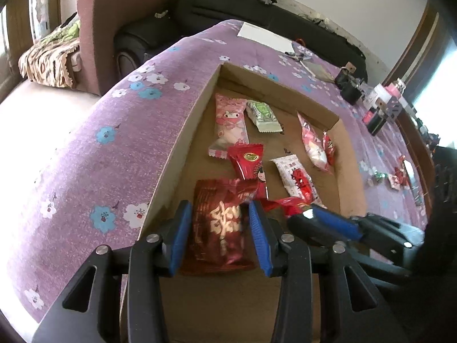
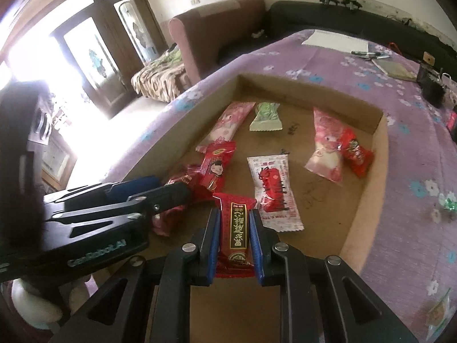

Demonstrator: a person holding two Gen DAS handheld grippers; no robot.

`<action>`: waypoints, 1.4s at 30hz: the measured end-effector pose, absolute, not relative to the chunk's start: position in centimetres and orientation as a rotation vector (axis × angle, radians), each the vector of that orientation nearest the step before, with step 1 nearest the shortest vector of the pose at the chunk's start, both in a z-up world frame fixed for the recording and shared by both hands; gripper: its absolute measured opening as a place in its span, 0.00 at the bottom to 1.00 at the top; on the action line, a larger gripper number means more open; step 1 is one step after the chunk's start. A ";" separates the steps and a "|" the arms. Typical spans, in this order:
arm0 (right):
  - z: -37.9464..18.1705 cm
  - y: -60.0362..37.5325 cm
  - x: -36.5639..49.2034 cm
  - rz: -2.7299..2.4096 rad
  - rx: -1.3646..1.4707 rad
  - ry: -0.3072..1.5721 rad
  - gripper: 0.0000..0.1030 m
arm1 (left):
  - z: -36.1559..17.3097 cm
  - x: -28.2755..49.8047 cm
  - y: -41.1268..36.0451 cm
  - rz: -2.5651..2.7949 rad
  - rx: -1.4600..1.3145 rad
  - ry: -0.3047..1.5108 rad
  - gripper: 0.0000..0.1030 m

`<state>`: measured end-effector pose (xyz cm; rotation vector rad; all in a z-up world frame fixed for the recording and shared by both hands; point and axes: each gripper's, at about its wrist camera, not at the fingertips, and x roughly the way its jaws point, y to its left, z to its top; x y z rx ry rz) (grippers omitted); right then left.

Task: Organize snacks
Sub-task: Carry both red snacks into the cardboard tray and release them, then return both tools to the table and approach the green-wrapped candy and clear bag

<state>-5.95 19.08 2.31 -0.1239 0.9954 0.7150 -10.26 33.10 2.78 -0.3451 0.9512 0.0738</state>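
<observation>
In the left wrist view the left gripper (image 1: 218, 217) tilts steeply down from the bottom of the frame into the near corner of the shallow cardboard box (image 1: 187, 131), its blue pads pinching a dark red foil packet (image 1: 220, 225) by its sides; the packet hangs in the lower centre, over the box floor; to its right the right gripper (image 1: 311, 214) pokes in from the right edge, pointing left, with a bit of red wrapper at its tip. In the right wrist view the right gripper (image 2: 234, 223) also angles steeply down from the bottom centre; its jaws are nearly pressed together, clamping a slim red snack bar (image 2: 235, 234) with gold lettering lengthwise between the pads; the left gripper (image 2: 171, 188) enters from the left edge, lying nearly level across the frame. Other snacks lie loose on the box floor: a pink packet (image 2: 225, 125), a green one (image 2: 265, 117), a white-and-red one (image 2: 274, 191); the box sits on a purple flowered cloth (image 2: 414, 154).
</observation>
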 end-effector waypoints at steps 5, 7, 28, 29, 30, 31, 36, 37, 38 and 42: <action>2.6 18.9 -5.9 0.719 -0.110 0.987 0.24 | 4.1 -11.3 33.6 0.080 -0.378 0.906 0.46; 2.9 18.6 -5.9 0.717 -0.096 0.977 0.28 | 4.6 -11.8 33.7 0.089 -0.391 0.893 0.48; 7.3 -7.1 -4.8 0.342 0.200 0.819 0.38 | 7.4 -14.5 26.7 -0.068 -0.391 0.897 0.53; 7.1 -9.3 -4.7 0.300 0.222 0.819 0.38 | 7.5 -14.5 26.0 -0.081 -0.381 0.899 0.53; 7.0 -11.5 -4.7 0.259 0.243 0.816 0.39 | 7.6 -14.4 25.4 -0.093 -0.373 0.902 0.53; 7.0 -13.2 -4.8 0.228 0.258 0.814 0.40 | 7.7 -14.3 24.9 -0.103 -0.367 0.906 0.53; 6.1 -19.7 -4.8 0.116 0.341 0.815 0.40 | 7.4 -13.8 21.9 -0.153 -0.345 0.938 0.53; 5.8 -20.3 -4.8 0.114 0.358 0.819 0.40 | 7.3 -13.7 21.3 -0.161 -0.339 0.943 0.53; 5.6 -20.5 -4.7 0.117 0.371 0.824 0.40 | 7.2 -13.7 20.7 -0.171 -0.331 0.951 0.53; 4.7 -19.3 -3.0 0.174 0.389 0.856 0.40 | 6.9 -13.8 18.4 -0.215 -0.301 0.974 0.53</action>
